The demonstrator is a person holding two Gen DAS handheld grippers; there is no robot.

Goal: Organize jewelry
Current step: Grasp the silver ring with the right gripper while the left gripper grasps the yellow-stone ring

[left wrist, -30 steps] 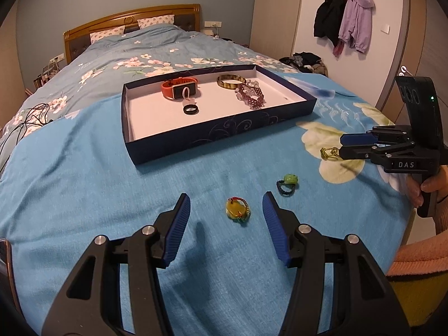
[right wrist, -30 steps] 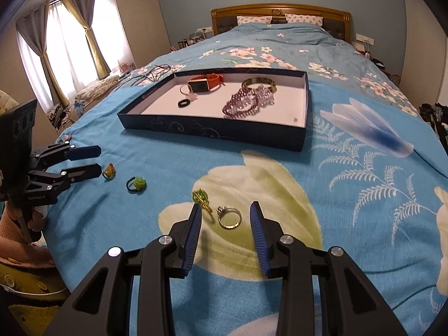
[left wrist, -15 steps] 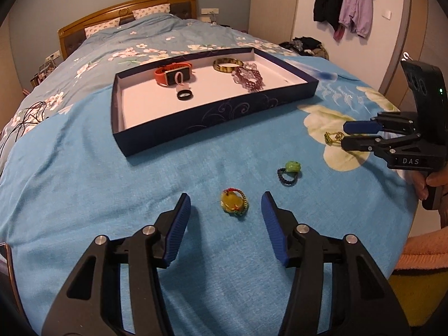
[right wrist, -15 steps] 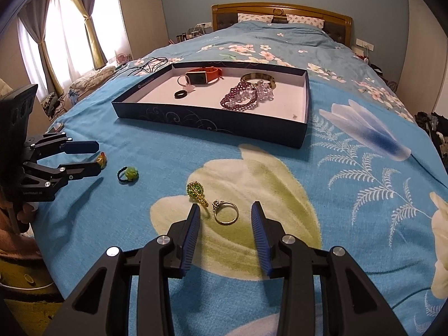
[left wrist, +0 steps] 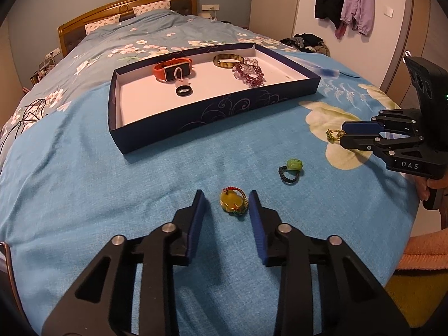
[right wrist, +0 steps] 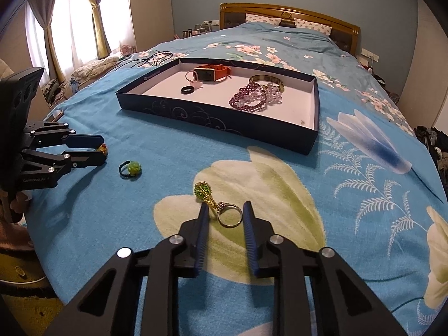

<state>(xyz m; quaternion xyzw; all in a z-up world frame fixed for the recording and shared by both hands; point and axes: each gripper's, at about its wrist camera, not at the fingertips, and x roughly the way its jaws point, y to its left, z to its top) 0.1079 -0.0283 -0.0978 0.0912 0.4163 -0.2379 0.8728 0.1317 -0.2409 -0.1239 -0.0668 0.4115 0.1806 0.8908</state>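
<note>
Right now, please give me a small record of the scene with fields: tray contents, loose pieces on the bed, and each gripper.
tray: orange watch, black ring, bangle, purple beads
loose on bed: yellow ring, green ring, silver ring, green pendant
left gripper: open, jaws just closing around the yellow ring, pads not yet pressing
right gripper: open, jaws just closing around the silver ring

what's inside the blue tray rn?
In the blue tray: orange watch, black ring, amber bangle, purple bead bracelet, clear beads. A pale ring-like piece by the watch is unclear. Anything under the bracelets is hidden.
</note>
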